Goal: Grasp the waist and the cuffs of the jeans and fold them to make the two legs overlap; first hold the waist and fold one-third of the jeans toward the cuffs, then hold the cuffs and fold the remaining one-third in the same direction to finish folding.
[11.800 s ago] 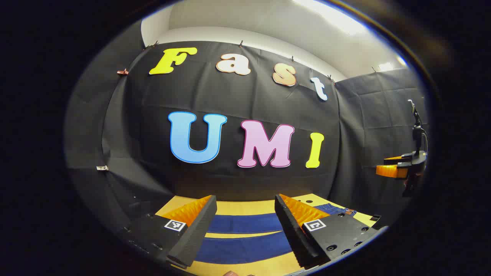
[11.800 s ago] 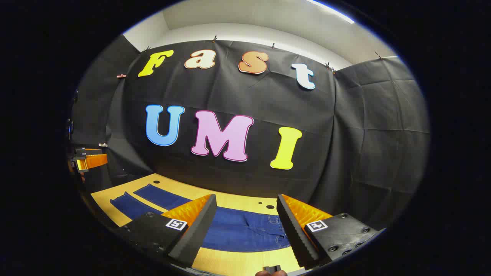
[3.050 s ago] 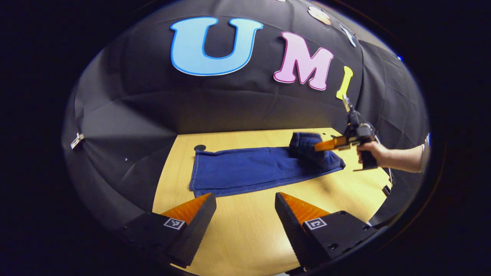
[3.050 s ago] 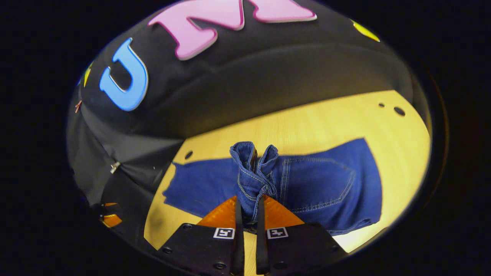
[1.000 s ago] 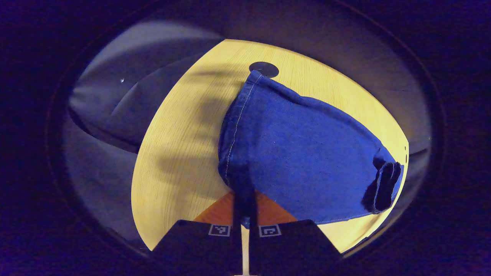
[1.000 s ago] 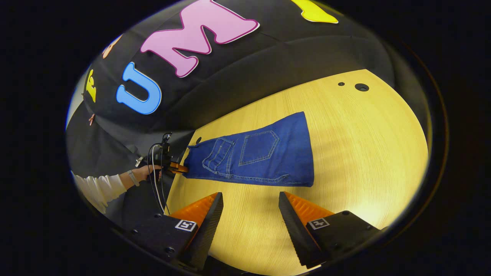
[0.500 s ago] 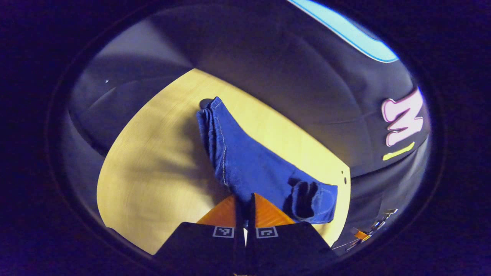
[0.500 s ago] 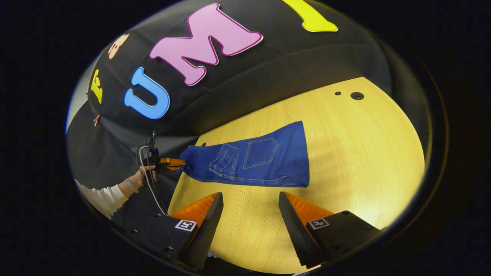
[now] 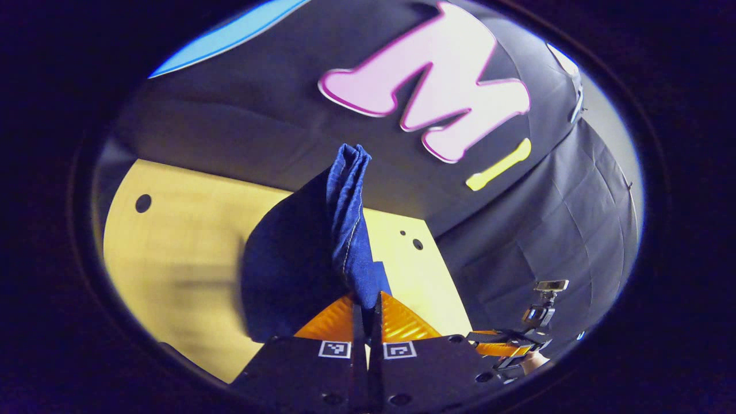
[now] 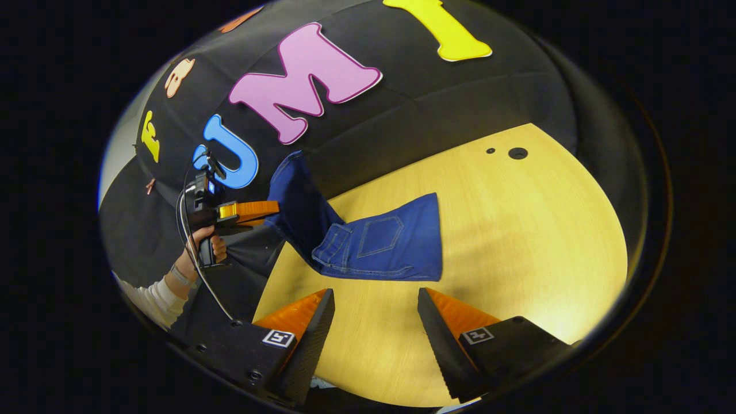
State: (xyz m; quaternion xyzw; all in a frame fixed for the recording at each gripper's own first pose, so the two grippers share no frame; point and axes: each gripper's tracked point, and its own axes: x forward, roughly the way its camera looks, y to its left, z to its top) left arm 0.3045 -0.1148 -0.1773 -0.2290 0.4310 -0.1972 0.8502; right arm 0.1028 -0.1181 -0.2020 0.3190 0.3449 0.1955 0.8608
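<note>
Left gripper view: the left gripper, black body with orange ribbed fingers, is clamped on the cuff end of the dark blue denim jeans. Both fingers are pressed together with the fabric pinched between them. The cloth rises straight up from the fingertips as a bunched, folded ridge with pale stitching along its edge, and a darker, shaded panel hangs off to its left, blocking the middle of the pale yellow wood-grain table. Dark round holes sit in the tabletop, one at far left and two small ones right of the denim. Low on the right, well apart, the other gripper shows as an orange and black shape by the wrinkled black cloth wall.

Right gripper view: the right gripper hangs above the table with its black serrated fingers wide apart, holding nothing. Beyond it the jeans lie partly flat on the table, waist section up with a back pocket and seams showing, right edge a straight fold. The left part of the denim is lifted off the wood, stretched up to the left gripper at left, held by a hand with a white sleeve; a black cable loops down from it. Two dark holes at the table's far right.
</note>
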